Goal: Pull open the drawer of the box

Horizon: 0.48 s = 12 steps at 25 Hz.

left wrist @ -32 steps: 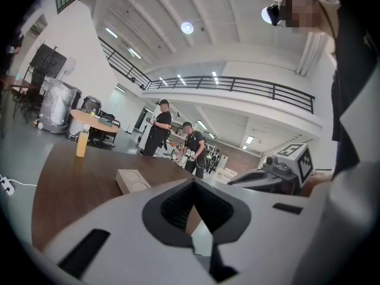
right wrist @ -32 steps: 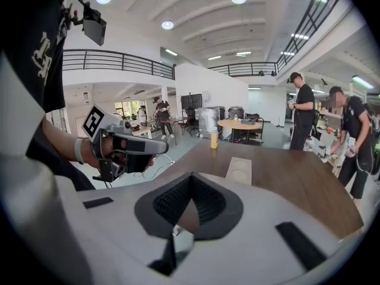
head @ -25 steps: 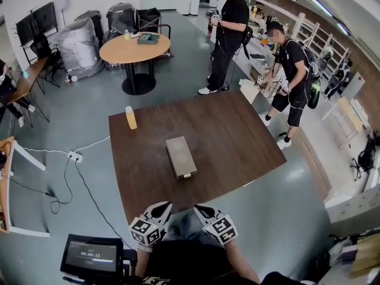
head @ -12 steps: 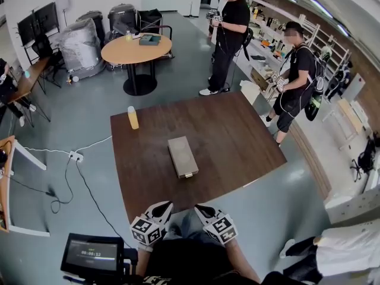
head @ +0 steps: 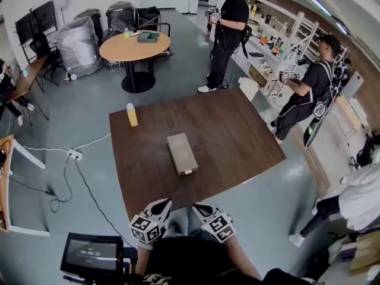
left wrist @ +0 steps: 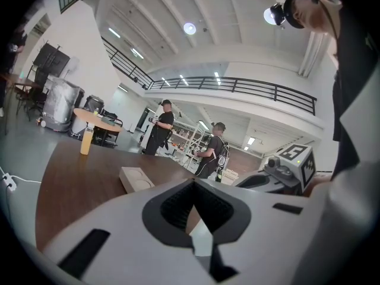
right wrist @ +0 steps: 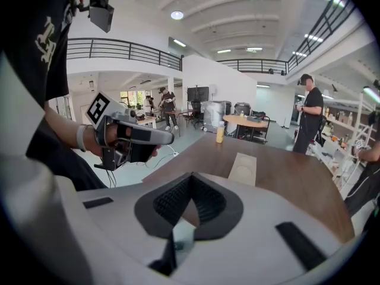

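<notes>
Not much new: left gripper (head: 161, 205) and right gripper (head: 202, 208) stay low by person's tummy, just off near table edge. Tan box (head: 181, 154) stays in middle of brown table (head: 237, 135), well apart from both. Only people at back walk around. So pulling not begun; reach likely comes first. Both jaws pressed together, pinching nothing. Hard to see drawer: small pale bit at box's near end, maybe handle, too tiny to tell.
</notes>
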Each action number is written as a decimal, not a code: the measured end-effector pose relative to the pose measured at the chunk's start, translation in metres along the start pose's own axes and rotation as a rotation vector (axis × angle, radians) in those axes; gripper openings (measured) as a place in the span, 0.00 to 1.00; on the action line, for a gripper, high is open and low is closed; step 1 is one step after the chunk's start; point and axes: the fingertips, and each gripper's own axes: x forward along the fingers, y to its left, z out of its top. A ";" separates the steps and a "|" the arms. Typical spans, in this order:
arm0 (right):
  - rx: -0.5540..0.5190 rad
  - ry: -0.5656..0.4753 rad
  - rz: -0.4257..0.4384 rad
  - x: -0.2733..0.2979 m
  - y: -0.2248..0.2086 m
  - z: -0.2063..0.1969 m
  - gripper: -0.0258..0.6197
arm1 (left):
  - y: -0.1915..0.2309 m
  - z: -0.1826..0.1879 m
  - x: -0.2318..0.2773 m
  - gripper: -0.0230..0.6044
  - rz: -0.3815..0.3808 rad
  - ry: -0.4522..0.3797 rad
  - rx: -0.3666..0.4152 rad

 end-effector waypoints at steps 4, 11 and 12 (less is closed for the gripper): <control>-0.007 0.006 0.013 0.008 -0.002 -0.002 0.02 | 0.006 0.000 0.005 0.04 -0.002 0.003 0.005; -0.014 0.007 0.022 0.015 -0.005 -0.004 0.02 | 0.011 -0.002 0.008 0.04 0.006 0.000 0.004; -0.016 0.007 0.023 0.016 -0.005 -0.004 0.02 | 0.012 -0.002 0.008 0.04 0.006 0.000 0.005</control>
